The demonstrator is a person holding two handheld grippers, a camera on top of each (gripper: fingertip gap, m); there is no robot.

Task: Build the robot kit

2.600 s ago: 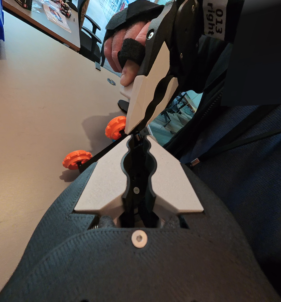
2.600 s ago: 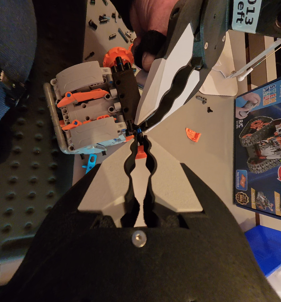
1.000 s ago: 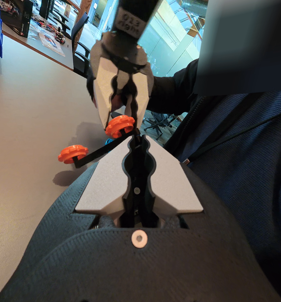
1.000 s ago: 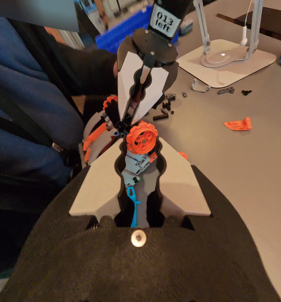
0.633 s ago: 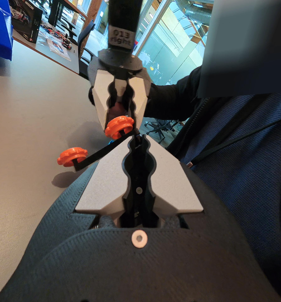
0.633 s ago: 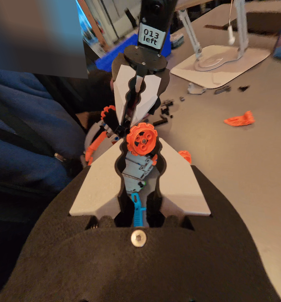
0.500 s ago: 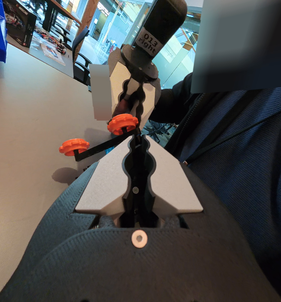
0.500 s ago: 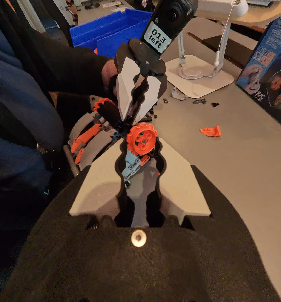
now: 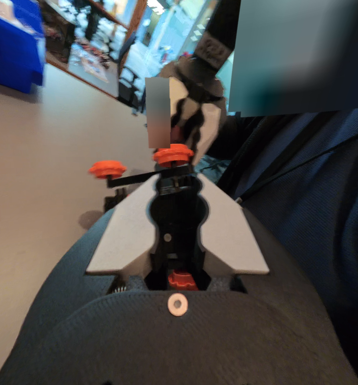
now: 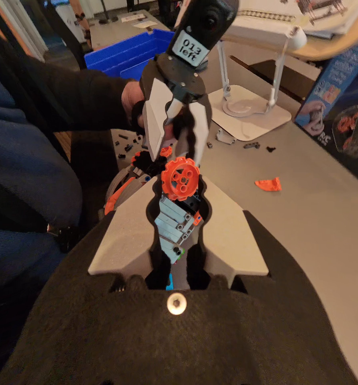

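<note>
A toy brick model of grey (image 10: pixel 174 225), black and orange parts is held above the table edge. My right gripper (image 10: pixel 179 181) is shut on it, with an orange gear (image 10: pixel 180 181) between its tips. My left gripper (image 9: pixel 177 179) faces it with jaws apart on either side of the model's black end (image 9: pixel 176 184). The same gear (image 9: pixel 173 156) shows just past its tips. A black beam (image 9: pixel 132 179) carries a second orange gear (image 9: pixel 107 169). A third orange gear (image 9: pixel 181 280) shows low between the left fingers. Each gripper shows in the other's view: the left (image 10: pixel 176 159), the right (image 9: pixel 181 143). The left view is blurred.
A beige table (image 9: pixel 49 145) holds a blue bin (image 10: pixel 128 54), a white lamp base (image 10: pixel 249 120), a toy box (image 10: pixel 345 108), a loose orange piece (image 10: pixel 268 184) and small black parts (image 10: pixel 128 143). The person's blue jacket (image 9: pixel 299 208) fills the side near the model. The tips of both grippers are at nearly the same place.
My left gripper's jaws have spread wider around the model's black end. My right gripper keeps the gear between its tips. Both grippers and the model have tilted and shifted together.
</note>
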